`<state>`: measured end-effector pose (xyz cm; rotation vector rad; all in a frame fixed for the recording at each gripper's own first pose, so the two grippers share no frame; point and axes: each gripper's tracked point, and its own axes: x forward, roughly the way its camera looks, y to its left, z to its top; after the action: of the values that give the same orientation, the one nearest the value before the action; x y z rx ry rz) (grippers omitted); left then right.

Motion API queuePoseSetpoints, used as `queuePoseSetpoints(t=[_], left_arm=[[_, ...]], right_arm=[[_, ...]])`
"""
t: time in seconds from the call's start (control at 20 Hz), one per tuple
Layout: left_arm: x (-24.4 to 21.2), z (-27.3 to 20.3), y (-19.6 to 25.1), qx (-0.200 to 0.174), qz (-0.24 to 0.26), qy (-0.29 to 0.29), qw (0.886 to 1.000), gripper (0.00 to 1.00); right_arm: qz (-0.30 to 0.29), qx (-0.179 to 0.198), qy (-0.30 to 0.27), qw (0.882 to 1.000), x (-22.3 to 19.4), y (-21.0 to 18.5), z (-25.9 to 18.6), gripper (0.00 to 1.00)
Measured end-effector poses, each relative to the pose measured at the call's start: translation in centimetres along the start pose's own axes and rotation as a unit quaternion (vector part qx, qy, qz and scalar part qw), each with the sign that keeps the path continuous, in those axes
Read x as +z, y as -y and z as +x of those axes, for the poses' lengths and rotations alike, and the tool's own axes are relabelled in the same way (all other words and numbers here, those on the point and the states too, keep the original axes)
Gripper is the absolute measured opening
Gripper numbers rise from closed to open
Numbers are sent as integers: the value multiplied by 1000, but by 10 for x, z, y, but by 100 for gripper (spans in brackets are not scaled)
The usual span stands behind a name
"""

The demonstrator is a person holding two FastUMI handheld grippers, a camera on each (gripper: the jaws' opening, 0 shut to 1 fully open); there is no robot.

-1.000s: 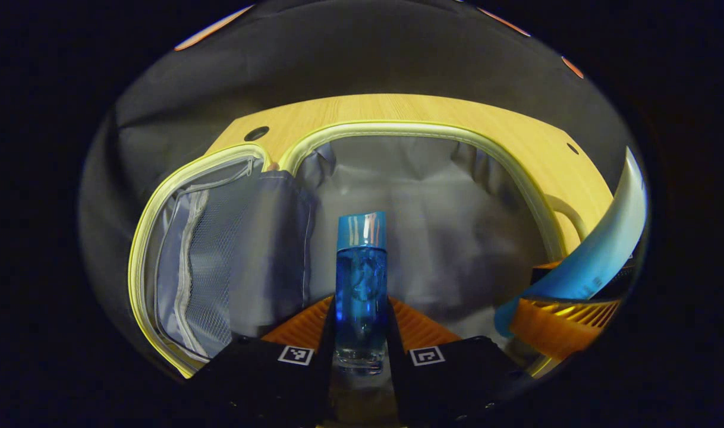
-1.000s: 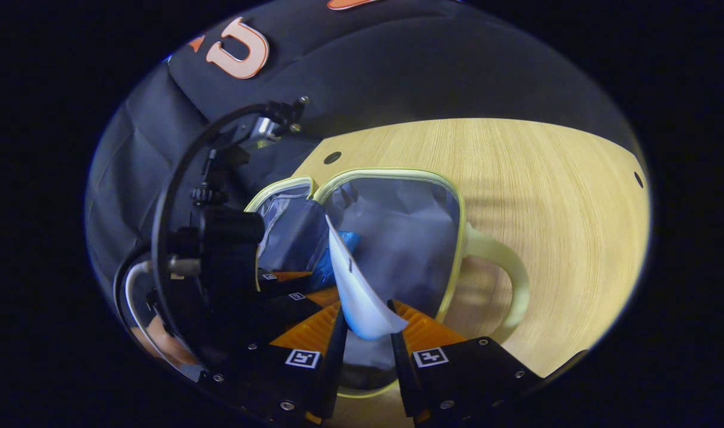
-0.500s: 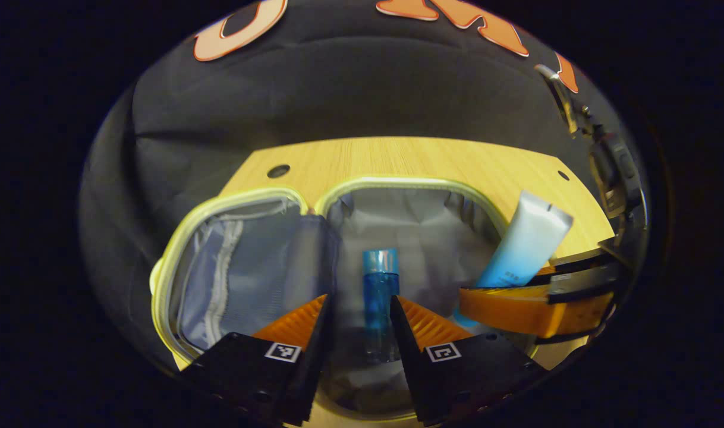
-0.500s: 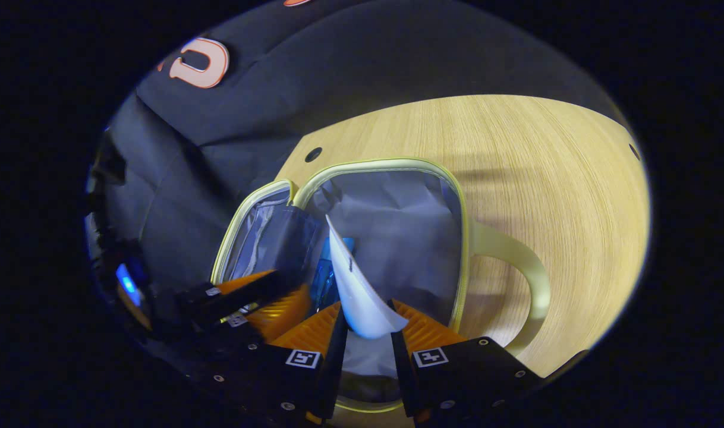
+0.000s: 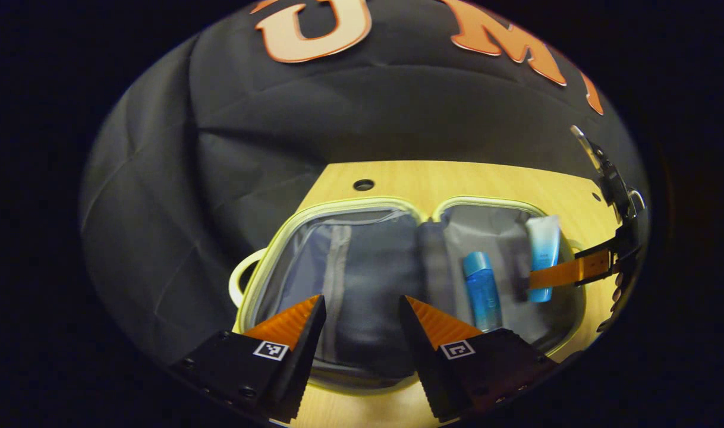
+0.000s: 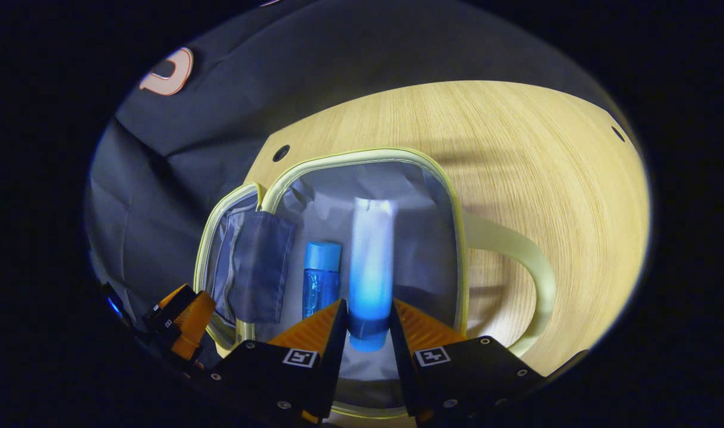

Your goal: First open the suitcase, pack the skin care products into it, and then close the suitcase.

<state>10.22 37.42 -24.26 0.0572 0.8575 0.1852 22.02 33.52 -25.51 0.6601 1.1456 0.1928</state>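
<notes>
Skin care products are showing in both views: a blue bottle is lying on the grey lining of the right half of the open suitcase, and a white-and-blue tube is being pinched near its cap end by the right tongs, both fingers pressing on it, its body reaching over the same compartment just beside the bottle. In the left gripper view those right tongs are appearing at the right edge with the tube in their grip. Left tongs are hanging wide apart and empty above the suitcase's left half, which carries a mesh pocket. Suitcase is lying flat on the wooden table, its pale handle pointing right.
</notes>
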Motion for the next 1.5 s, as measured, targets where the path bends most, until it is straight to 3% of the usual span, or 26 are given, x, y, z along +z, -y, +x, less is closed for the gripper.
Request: queuePoseSetpoints(t=[0.2, 0.35, 0.45, 0.55, 0.7, 1.05, 1.25, 1.35, 1.45, 1.5], left_arm=[[-9, 11, -44, 19, -34, 3, 999, 78], [-11, 12, -74, 22, -82, 10, 996, 80], [-13, 15, -90, 17, -119, 14, 993, 81], [-15, 19, -107, 12, -152, 17, 988, 82], [-14, 28, -129, 11, -199, 22, 980, 88], [-4, 54, -171, -13, -325, 19, 945, 90], [-10, 82, -171, -45, -404, -9, 914, 90], [-18, 95, -176, -48, -423, -23, 904, 91], [-16, 111, -168, -58, -434, -36, 898, 62], [-21, 114, -166, -56, -431, -49, 899, 52]], right_arm=[[-10, -9, 13, 1000, -1, -2, -6, 47], [-33, -12, 36, 999, 0, -4, -25, 65], [-44, -12, 54, 997, -1, -3, -39, 71], [-54, -13, 78, 995, 1, -1, -56, 87], [-80, -21, 118, 990, 6, 9, -89, 94], [-92, -43, 174, 980, 15, 30, -153, 96], [-78, -55, 199, 975, 27, 44, -179, 96], [-78, -67, 213, 972, 36, 56, -194, 96], [-80, -79, 224, 968, 41, 66, -207, 96], [-78, -84, 230, 967, 43, 72, -214, 96]])
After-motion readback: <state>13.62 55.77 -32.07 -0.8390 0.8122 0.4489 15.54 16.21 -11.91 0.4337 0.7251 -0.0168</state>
